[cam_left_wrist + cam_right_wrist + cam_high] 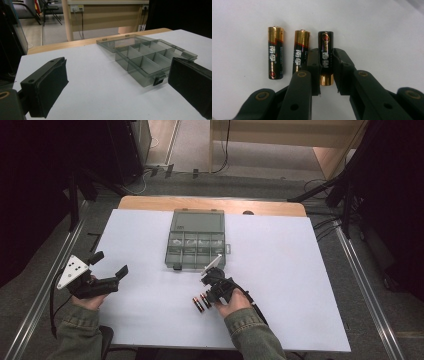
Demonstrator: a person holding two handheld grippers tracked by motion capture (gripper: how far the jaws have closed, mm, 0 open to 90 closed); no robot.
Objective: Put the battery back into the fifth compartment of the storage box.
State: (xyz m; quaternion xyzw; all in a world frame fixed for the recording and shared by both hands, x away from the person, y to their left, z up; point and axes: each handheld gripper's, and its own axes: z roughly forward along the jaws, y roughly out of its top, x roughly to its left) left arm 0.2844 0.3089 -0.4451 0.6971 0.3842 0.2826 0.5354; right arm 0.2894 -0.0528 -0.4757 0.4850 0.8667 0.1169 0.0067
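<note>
A white table point(310, 270) is seen from the high view, with a clear grey box point(195, 245) lying on it toward the far edge. The box is open: its lid point(197, 221) is laid flat behind the base. The base is divided into small compartments in two rows. In the left gripper view the compartments point(147, 58) that can be seen hold nothing, though glints in the high view cannot be made out.

The left gripper point(111, 264) is held well to the left of the box, just above the table. Its jaws are spread wide apart, and nothing is held between them.

The right gripper point(209, 296) is held near the box, just in front of its right corner, and is pointed down at the table. Its jaws are clamped on a battery point(326, 56), which is gripped round its middle.

Three batteries lie side by side on the table in front of the box. In the right gripper view the clamped one is at the right, with its gold end toward the gripper. A second battery point(300, 50) lies just beside it, partly covered by one jaw. A third point(275, 52) lies a little further left, apart from the gripper.
</note>
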